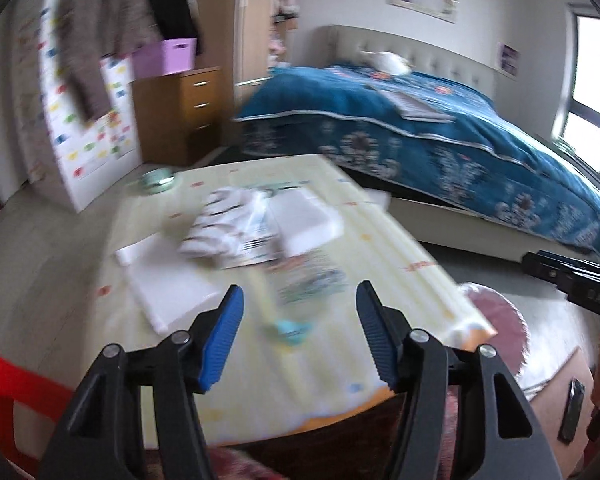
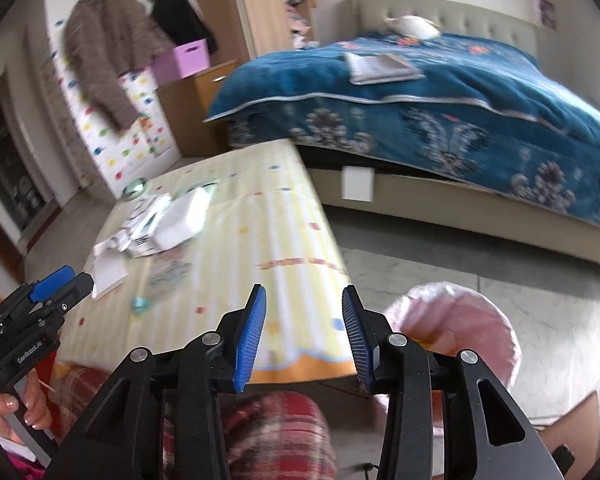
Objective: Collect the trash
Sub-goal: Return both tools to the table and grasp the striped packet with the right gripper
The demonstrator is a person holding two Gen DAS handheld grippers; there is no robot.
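A table with a yellow striped cloth [image 1: 364,240] carries litter: crumpled white plastic wrappers [image 1: 228,224], white foam blocks [image 1: 304,220], a white sheet [image 1: 168,280], a printed wrapper [image 1: 312,284] and a small teal scrap [image 1: 290,328]. My left gripper [image 1: 300,336] is open and empty above the table's near edge, the teal scrap between its fingers in view. My right gripper [image 2: 304,332] is open and empty over the near right corner of the table [image 2: 284,240]. A bin lined with a pink bag [image 2: 456,320] stands on the floor to the right. The litter pile [image 2: 156,220] lies far left.
A bed with a blue floral blanket [image 1: 440,128] stands behind the table. A wooden drawer unit [image 1: 184,112] with a purple box [image 1: 168,54] and a white cabinet with hung clothes [image 1: 92,40] stand at the left. A red chair [image 1: 4,392] is at the near left.
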